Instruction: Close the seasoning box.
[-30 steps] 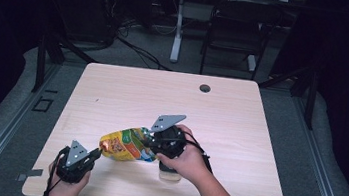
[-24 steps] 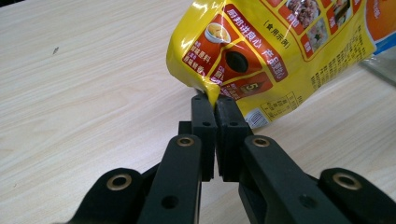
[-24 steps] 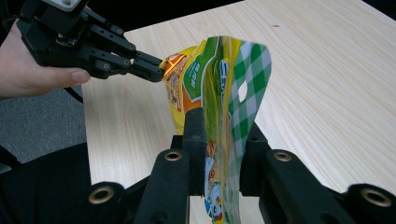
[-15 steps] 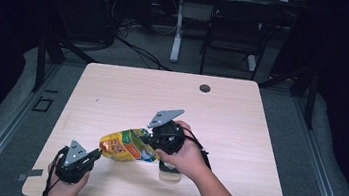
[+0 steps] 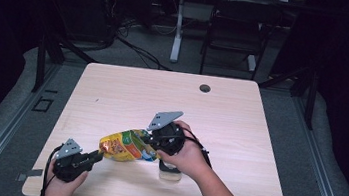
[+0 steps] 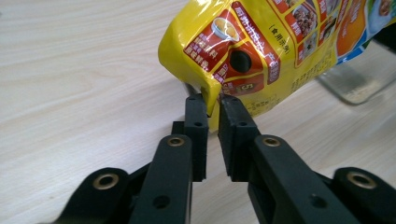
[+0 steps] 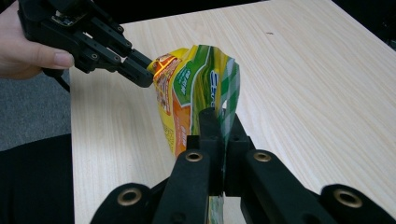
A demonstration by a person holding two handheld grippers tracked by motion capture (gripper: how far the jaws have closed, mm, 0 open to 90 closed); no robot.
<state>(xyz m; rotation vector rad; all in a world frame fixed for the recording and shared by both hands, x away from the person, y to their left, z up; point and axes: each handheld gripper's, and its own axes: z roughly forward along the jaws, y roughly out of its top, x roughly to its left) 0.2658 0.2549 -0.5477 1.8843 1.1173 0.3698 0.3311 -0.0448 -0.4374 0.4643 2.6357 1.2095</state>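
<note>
The right gripper is clamped tight on the green-and-white end of the yellow seasoning pouch, its two black jaws pressed together with the film pinched flat between them. From there the pouch stretches out above the wooden table, held off the surface, toward the left gripper. That gripper's jaws have just been opening: the yellow bottom corner of the pouch sits in the gap between the pads, but daylight shows on either side and they no longer press on it. In the high view the pouch hangs between the two tools near the front edge of the table, with a small clear glass jar standing just under the right hand.

The pouch looks like thin, glossy printed film, soft and crinkly rather than stiff, and it sags and folds where it is pinched. It is probably light, with loose contents that shift toward the low end. The slick surface could slide out of a shallow pinch, so the best holds are the flat sealed seams and corners, taken deep in the pads, not the bulging middle.
</note>
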